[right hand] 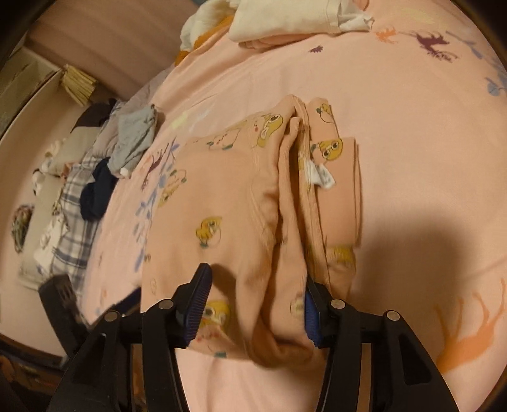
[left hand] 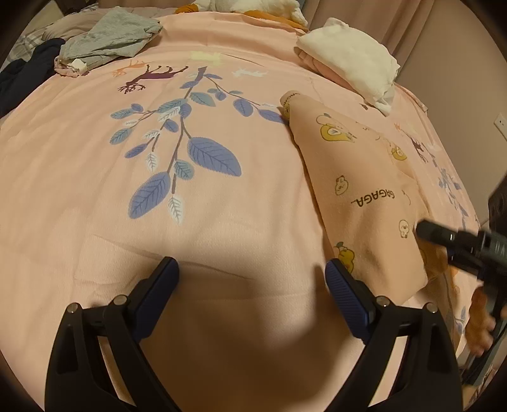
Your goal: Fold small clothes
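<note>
A folded peach garment with yellow cartoon prints point(right hand: 240, 202) lies on the pink bedspread point(right hand: 412, 158); it also shows at the right of the left wrist view point(left hand: 358, 177). My right gripper point(right hand: 256, 304) is open, its jaws wide on either side of the garment's near folded end, which bulges between them. One of its dark fingers point(left hand: 443, 237) shows at the garment's edge in the left wrist view. My left gripper point(left hand: 252, 285) is open and empty over bare bedspread point(left hand: 221, 222), left of the garment.
A folded white and pink stack point(left hand: 351, 63) sits at the far right of the bed, also in the right wrist view point(right hand: 285, 19). A loose grey garment point(left hand: 111, 35) and a dark blue one point(left hand: 22, 76) lie far left. A plaid pillow point(right hand: 76, 228) lies beyond.
</note>
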`<move>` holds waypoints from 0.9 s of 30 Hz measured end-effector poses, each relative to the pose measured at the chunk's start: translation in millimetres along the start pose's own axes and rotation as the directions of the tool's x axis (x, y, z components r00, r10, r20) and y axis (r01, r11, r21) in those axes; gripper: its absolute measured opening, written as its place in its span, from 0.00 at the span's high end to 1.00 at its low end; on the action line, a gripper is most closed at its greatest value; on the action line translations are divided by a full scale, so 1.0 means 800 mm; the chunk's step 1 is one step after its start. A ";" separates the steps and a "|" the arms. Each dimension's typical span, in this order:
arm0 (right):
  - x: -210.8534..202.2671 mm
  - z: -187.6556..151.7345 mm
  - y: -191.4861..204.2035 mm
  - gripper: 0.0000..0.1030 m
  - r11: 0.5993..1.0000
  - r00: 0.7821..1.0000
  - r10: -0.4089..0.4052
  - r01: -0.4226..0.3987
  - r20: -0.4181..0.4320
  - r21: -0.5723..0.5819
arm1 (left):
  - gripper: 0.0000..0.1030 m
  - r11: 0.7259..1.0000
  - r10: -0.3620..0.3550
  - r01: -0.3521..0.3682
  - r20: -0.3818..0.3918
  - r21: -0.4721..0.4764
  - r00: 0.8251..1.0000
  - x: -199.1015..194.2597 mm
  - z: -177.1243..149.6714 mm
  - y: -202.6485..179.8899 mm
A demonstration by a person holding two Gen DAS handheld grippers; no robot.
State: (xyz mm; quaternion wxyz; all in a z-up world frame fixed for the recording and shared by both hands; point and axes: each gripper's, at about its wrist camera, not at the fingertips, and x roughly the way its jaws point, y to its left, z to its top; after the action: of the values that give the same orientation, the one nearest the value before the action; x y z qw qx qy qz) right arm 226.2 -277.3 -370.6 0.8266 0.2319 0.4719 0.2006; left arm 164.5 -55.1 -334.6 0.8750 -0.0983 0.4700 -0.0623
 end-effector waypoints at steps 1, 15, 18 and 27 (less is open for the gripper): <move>-0.001 -0.004 -0.002 0.51 1.000 1.000 -0.001 0.001 0.019 0.008 | 0.09 1.000 0.000 0.000 0.002 -0.006 1.000 -0.001 -0.001 0.000; -0.046 -0.008 -0.015 0.84 0.946 0.912 0.235 -0.294 0.335 0.135 | 0.11 0.998 0.031 -0.030 -0.014 0.048 0.999 -0.011 -0.013 -0.013; -0.046 -0.007 -0.014 0.84 0.935 0.895 0.253 -0.324 0.368 0.146 | 0.12 0.992 0.098 -0.098 -0.004 0.079 0.995 -0.003 -0.016 -0.023; -0.047 -0.002 -0.031 0.84 0.959 0.933 0.150 -0.218 0.329 0.181 | 0.11 0.976 0.204 -0.207 0.058 0.060 0.977 0.017 -0.003 -0.027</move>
State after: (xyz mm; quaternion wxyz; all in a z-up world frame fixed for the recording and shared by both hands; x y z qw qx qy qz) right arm 210.0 -317.6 -359.8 0.8382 0.3918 0.3305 0.1861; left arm 169.5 -79.5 -342.0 0.8913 -0.0218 0.4526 0.0156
